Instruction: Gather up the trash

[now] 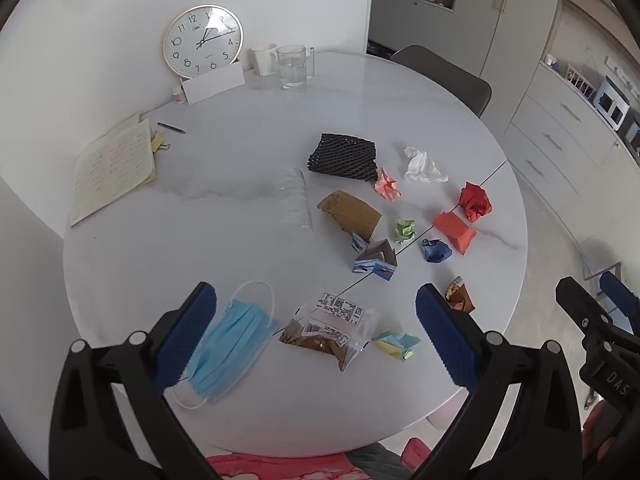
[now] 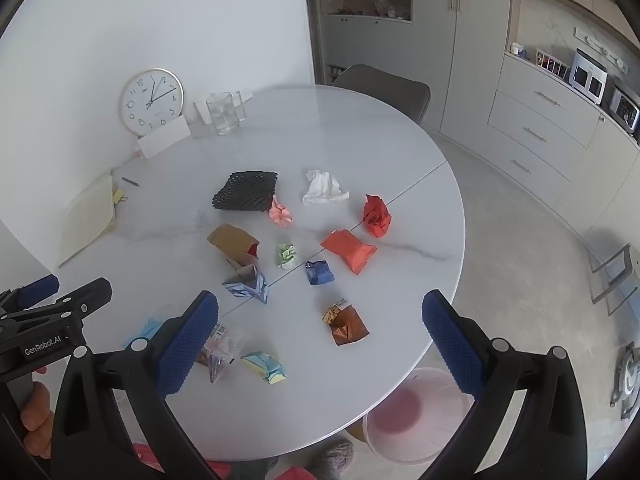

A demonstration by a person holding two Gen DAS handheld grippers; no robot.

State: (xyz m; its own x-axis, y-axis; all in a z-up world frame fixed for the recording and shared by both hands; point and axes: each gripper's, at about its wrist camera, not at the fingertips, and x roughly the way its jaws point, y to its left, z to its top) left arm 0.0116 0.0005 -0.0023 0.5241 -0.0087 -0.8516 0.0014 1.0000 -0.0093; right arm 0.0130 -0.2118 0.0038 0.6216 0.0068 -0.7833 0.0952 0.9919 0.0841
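Several pieces of trash lie on the round white table point(image 1: 240, 420). Near its front edge are a blue face mask point(image 1: 228, 344), a clear snack wrapper point(image 1: 328, 328) and a yellow-blue paper wad point(image 1: 396, 344). Further back are a black foam net point(image 2: 246, 191), a white tissue point(image 2: 322, 188), red wrappers point(image 2: 350, 251) and a brown foil wrapper point(image 2: 348, 326). My left gripper point(image 1: 316, 332) is open and empty above the mask and snack wrapper. My right gripper point(image 2: 320, 340) is open and empty above the table's front right. A pink bin point(image 2: 404, 412) stands on the floor under the table edge.
A clock point(image 1: 203, 42), a white card, a mug and a glass jug point(image 1: 294, 66) stand at the back of the table. A notebook point(image 1: 114, 168) and pen lie at the left. A grey chair point(image 2: 384, 88) is behind the table; cabinets line the right.
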